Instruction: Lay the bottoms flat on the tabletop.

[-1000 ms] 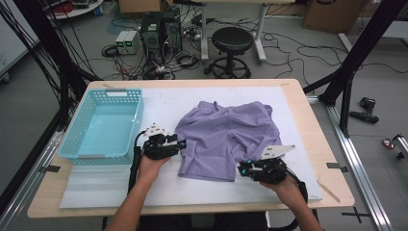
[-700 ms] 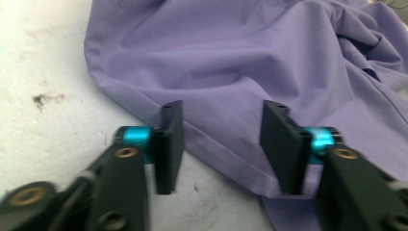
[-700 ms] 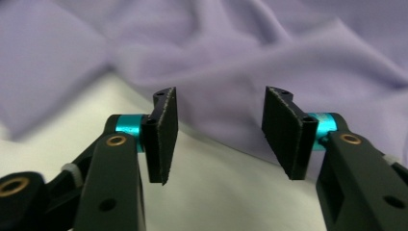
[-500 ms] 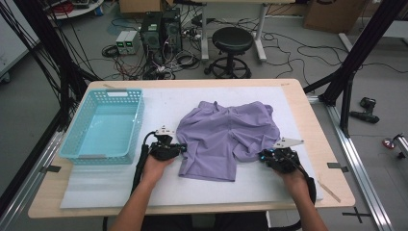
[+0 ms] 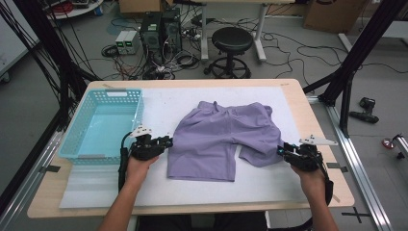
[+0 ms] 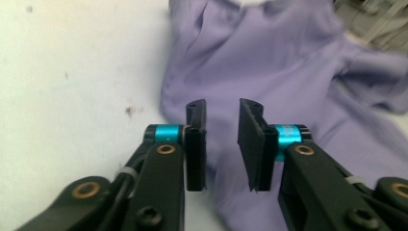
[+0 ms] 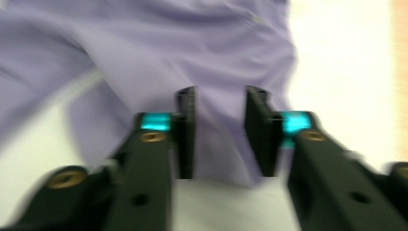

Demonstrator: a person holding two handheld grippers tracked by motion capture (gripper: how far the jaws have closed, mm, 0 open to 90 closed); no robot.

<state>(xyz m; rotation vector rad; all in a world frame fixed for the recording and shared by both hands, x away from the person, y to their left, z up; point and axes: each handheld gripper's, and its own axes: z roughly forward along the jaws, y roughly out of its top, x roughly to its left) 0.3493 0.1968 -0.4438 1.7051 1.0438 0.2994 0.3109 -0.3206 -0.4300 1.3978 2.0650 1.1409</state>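
Purple shorts [image 5: 226, 139] lie flat on the white mat [image 5: 159, 103] of the surface [image 5: 62, 192], waistband away from you, 2 legs toward you, beside the basket [image 5: 103, 122]. Your left tool [image 5: 166, 142] sits at the outer edge of the left leg; your right tool [image 5: 280, 151] sits at the outer edge of the right leg. In each gripper view the jaws stand a little apart with cloth beyond them and nothing pinched; both have just been opening. Expect the shorts to be light, limp and prone to sag and crease: they will drape from any 1 hold. Judge the best holds to be the hems or side seams, 1 per tool, pinching both layers so the fabric lifts evenly.
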